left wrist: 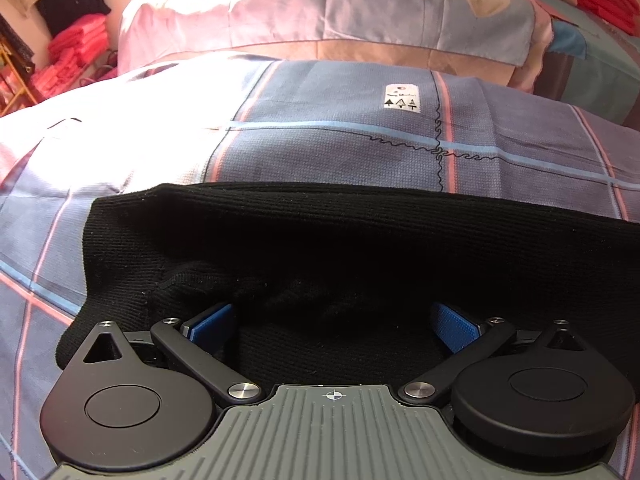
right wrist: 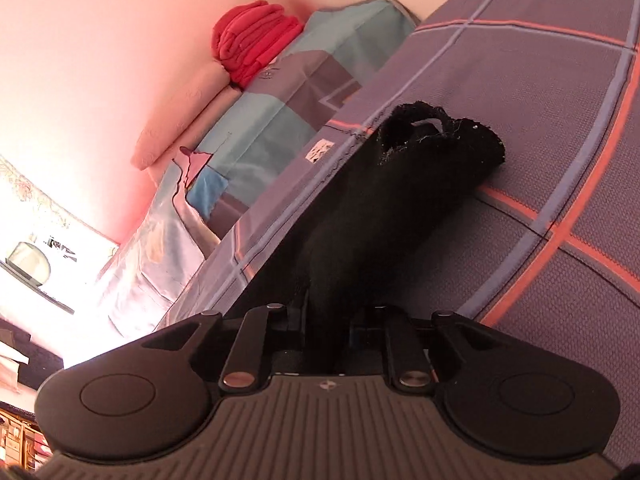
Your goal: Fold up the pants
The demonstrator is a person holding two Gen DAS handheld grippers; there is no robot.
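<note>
The black pants (right wrist: 400, 200) are pinched by the right gripper (right wrist: 324, 332) for folding on the bed (right wrist: 540, 80); the left gripper (left wrist: 334, 320) is held wide open over them.

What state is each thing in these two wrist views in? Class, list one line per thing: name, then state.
black pants: lying on the bed, partly folded, one end bunched up.
left gripper: open, pads apart over the pants.
right gripper: shut on the pants.
plaid bedsheet: spread flat under the pants.
red clothes: folded, stacked.
</note>
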